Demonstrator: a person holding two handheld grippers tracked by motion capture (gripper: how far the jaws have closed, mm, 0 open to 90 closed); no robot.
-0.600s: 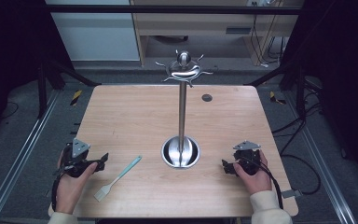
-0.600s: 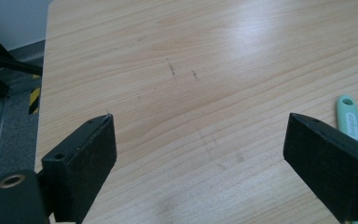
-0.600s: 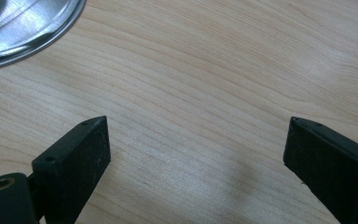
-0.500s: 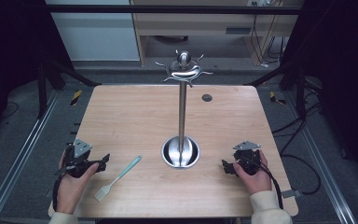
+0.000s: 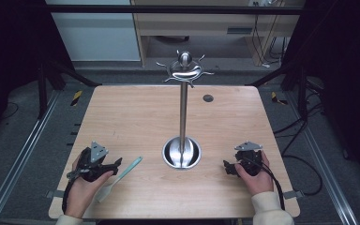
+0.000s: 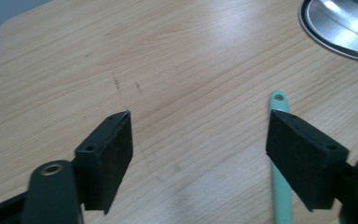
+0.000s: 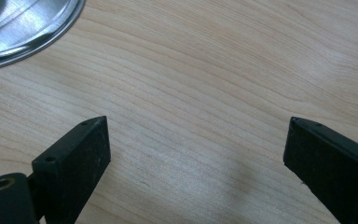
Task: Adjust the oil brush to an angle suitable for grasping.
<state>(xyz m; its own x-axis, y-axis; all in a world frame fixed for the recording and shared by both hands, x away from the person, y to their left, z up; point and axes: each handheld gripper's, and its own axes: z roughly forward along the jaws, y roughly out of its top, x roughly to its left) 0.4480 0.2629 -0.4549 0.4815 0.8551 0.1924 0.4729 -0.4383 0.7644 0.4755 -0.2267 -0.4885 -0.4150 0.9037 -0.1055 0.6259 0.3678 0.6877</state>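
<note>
- Our left tool (image 5: 115, 165) rests low on the desk (image 5: 136, 117) with its jaws spread and nothing between them.
- The green spatula (image 6: 279, 186) lies flat just beside its right jaw.
- Our right tool (image 5: 228, 167) is spread too, near the metal stand (image 5: 182, 152).

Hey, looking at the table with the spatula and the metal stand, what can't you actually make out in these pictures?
- Spatula: in the high view its blade end lies partly under the left gripper and the hand; in the left gripper view one jaw covers part of the handle.
- Stand's base: cut off by the frame edge in both gripper views.
- Dark round spot on the table: too small to identify.
</note>
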